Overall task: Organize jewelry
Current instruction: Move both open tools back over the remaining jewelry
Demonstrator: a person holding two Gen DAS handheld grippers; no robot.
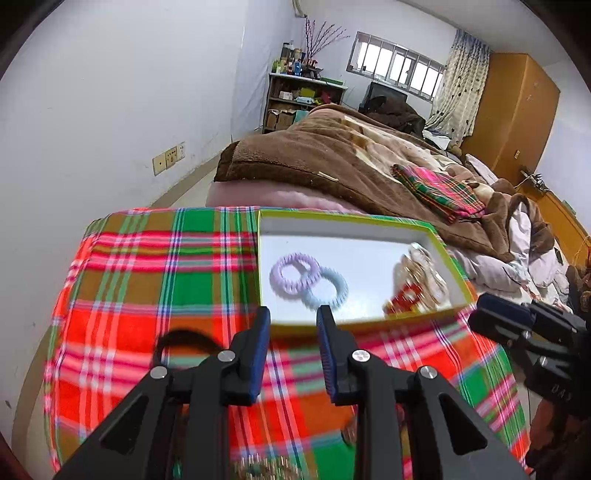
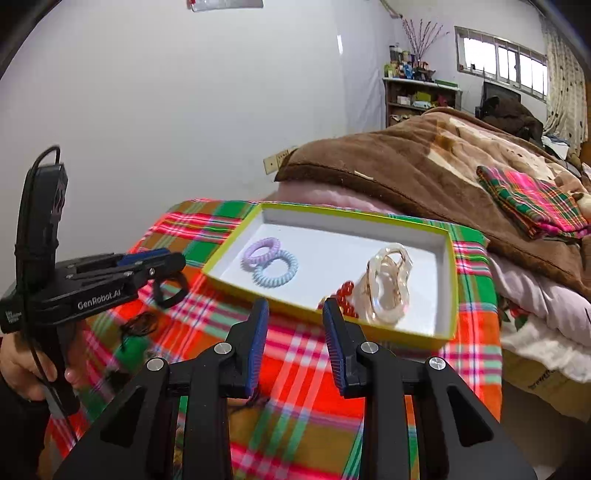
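Plaid red-green cloth (image 2: 295, 369) is spread under a shallow yellow-rimmed box (image 2: 236, 236); left gripper (image 1: 293, 321) and right gripper (image 2: 295, 310) are held open, empty

A lived-in bedroom in a private home: a bed (image 1: 369, 162) heaped with a thick brown blanket (image 2: 424, 177) and rumpled pale bedding fills the middle of the room, a folded plaid cloth (image 2: 532, 206) lying on top. Against the far wall an open shelf unit (image 1: 299, 99) is crowded with bottles, jars and boxes, with a spray of bare decorative branches (image 1: 321, 33) rising above it. A barred window (image 1: 395, 66) lets in daylight beside a patterned curtain (image 1: 458, 85), and a tall wooden wardrobe (image 1: 517, 110) stands in the corner. Wall sockets (image 1: 169, 158) sit low on the plain white wall. In the foreground a bright plaid cover (image 1: 147, 280) drapes the tabletop.
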